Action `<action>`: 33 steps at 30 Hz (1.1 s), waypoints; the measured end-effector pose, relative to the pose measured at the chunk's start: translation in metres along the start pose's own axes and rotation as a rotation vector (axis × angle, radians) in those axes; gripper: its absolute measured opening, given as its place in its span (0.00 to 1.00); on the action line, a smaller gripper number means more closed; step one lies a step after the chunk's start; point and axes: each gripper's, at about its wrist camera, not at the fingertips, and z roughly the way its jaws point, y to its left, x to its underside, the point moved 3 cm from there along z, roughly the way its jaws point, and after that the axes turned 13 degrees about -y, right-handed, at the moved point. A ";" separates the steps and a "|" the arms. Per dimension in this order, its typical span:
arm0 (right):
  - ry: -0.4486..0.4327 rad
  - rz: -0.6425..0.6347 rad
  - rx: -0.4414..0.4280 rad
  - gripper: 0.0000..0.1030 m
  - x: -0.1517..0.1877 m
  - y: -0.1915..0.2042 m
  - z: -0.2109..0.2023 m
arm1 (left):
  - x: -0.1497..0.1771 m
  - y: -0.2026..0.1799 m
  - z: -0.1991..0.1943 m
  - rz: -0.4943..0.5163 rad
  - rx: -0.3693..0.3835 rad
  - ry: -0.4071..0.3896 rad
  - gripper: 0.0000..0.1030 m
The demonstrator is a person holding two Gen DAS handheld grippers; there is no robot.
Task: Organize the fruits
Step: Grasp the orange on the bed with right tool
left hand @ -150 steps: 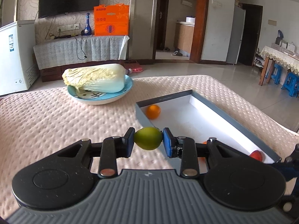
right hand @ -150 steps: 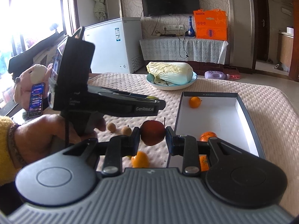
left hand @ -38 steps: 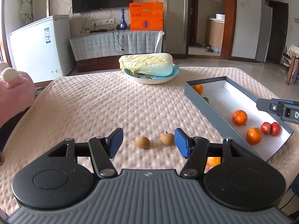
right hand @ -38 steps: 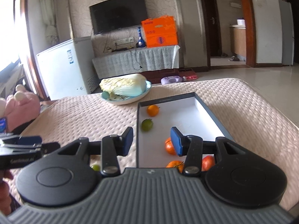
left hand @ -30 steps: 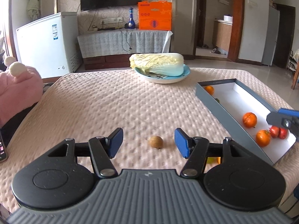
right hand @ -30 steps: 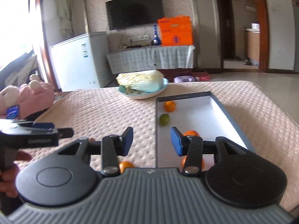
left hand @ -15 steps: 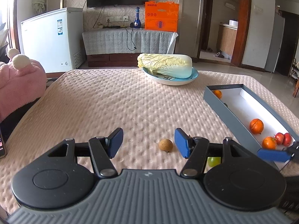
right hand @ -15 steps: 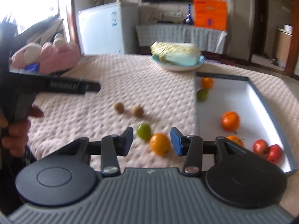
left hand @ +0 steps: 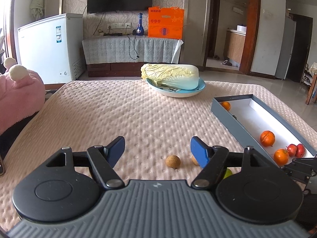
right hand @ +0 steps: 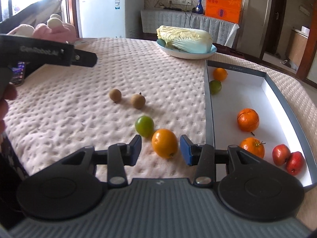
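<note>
Fingers of the right gripper [right hand: 160,149] stand apart around an orange [right hand: 164,143] on the tabletop [right hand: 79,109], not yet closed on it, just left of the box [right hand: 210,119]. A green fruit [right hand: 144,126] touches the orange on its far-left side, and two brown fruits [right hand: 126,98] lie farther from the box. Fingers of the left gripper [left hand: 157,150] are also apart and hold nothing; one brown fruit [left hand: 173,161] lies between them, nearer the right finger, and the other [left hand: 194,160] peeks out behind that finger.

Inside the box lie six fruits: an orange and a green one at the far end, two oranges and two red fruits [right hand: 287,157] at the near end. Four fruits remain on the tabletop, so I judge the task a little over half done.

Five seconds ago each gripper was clamped on a fruit, the left on a green one over the box, the right on a red one. Both have since let go, and the right has moved from the box to the loose orange.
</note>
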 end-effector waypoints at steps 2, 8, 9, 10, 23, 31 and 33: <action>0.008 -0.002 0.008 0.44 0.001 0.000 0.004 | 0.000 0.002 0.000 -0.007 0.002 0.002 0.75; 0.037 -0.010 0.036 0.43 0.004 -0.001 0.016 | -0.001 0.018 0.000 -0.050 -0.032 0.007 0.75; 0.037 -0.013 0.037 0.43 0.004 -0.001 0.016 | -0.001 0.022 0.000 -0.060 -0.044 0.009 0.75; 0.038 -0.015 0.036 0.43 0.004 -0.001 0.017 | -0.002 0.027 0.000 -0.071 -0.056 0.009 0.75; 0.049 -0.054 0.018 0.36 0.005 0.006 0.020 | 0.003 0.040 0.002 -0.079 -0.069 0.029 0.75; 0.064 -0.050 -0.005 0.34 0.005 0.005 0.015 | 0.010 0.025 0.008 -0.040 -0.039 0.043 0.75; 0.062 -0.040 -0.020 0.34 0.005 0.005 0.011 | 0.010 0.023 0.008 -0.038 -0.033 0.040 0.75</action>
